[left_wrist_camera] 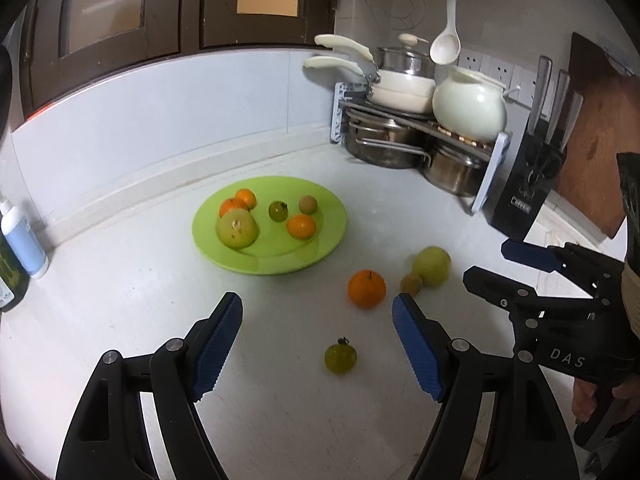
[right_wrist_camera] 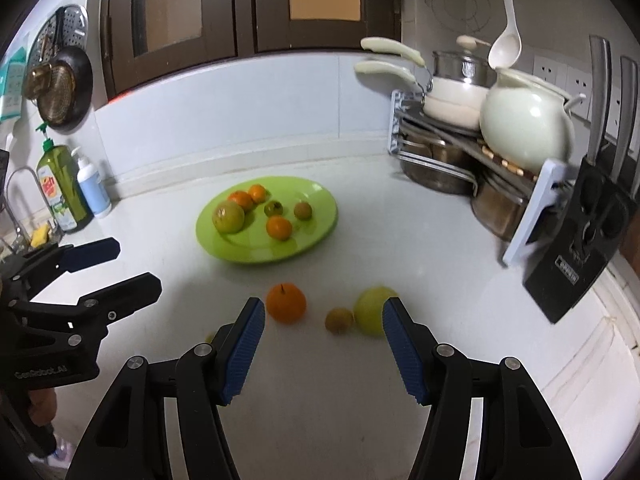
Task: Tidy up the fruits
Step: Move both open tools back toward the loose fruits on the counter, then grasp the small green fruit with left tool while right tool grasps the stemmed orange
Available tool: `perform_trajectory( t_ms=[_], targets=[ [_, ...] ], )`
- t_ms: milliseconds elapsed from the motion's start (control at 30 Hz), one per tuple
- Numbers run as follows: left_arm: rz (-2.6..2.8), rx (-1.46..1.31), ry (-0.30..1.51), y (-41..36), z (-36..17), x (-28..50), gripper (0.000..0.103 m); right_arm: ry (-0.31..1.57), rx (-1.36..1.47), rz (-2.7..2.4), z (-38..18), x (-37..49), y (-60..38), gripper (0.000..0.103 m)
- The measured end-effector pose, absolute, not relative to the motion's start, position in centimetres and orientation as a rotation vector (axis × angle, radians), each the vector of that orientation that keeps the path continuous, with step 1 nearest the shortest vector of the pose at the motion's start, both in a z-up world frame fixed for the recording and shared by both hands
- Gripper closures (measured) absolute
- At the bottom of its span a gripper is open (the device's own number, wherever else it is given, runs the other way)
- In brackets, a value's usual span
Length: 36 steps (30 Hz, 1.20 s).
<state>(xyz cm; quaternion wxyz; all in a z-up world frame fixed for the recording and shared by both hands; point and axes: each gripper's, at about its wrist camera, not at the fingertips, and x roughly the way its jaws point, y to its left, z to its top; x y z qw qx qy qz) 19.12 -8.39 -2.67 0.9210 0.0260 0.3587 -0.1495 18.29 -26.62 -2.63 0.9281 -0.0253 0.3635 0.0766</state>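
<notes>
A green plate (left_wrist_camera: 320,248) (right_wrist_camera: 316,232) on the white counter holds several fruits: oranges, a green apple (left_wrist_camera: 237,227), a green tomato and a brown kiwi. Loose on the counter lie an orange (left_wrist_camera: 366,288) (right_wrist_camera: 286,303), a small brown fruit (left_wrist_camera: 412,283) (right_wrist_camera: 339,320), a yellow-green apple (left_wrist_camera: 432,266) (right_wrist_camera: 374,310) and a small green tomato (left_wrist_camera: 340,356). My left gripper (left_wrist_camera: 318,344) is open, with the tomato between its fingers. My right gripper (right_wrist_camera: 323,350) is open and empty, just short of the small brown fruit; it also shows in the left wrist view (left_wrist_camera: 486,264).
A pot rack (left_wrist_camera: 416,136) (right_wrist_camera: 472,160) with pans and a white jar stands at the back right. A black knife block (left_wrist_camera: 528,188) (right_wrist_camera: 580,248) is beside it. Soap bottles (left_wrist_camera: 22,236) (right_wrist_camera: 76,188) and a sink stand at the left.
</notes>
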Motion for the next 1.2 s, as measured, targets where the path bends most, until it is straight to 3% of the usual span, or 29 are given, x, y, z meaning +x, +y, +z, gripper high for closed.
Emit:
perform_trajectory(
  t_ms=[567,900,1200],
  targets=[
    [-0.311,0.169,0.776,-10.7,-8.2,18.1,0.028,0.836,-0.05,0.198,-7.3,18.1,-27.0,0.041],
    [-0.335,0.155,0.841,-11.3,-10.8,19.7,0.045,0.85,-0.077,0.228,-8.9,19.4,-26.0,0.041],
    [-0.342,0.134,0.866,-11.1,-11.6,20.8,0.054,0.846,-0.106,0.276,-9.7,21.0,-24.8,0.041]
  ],
)
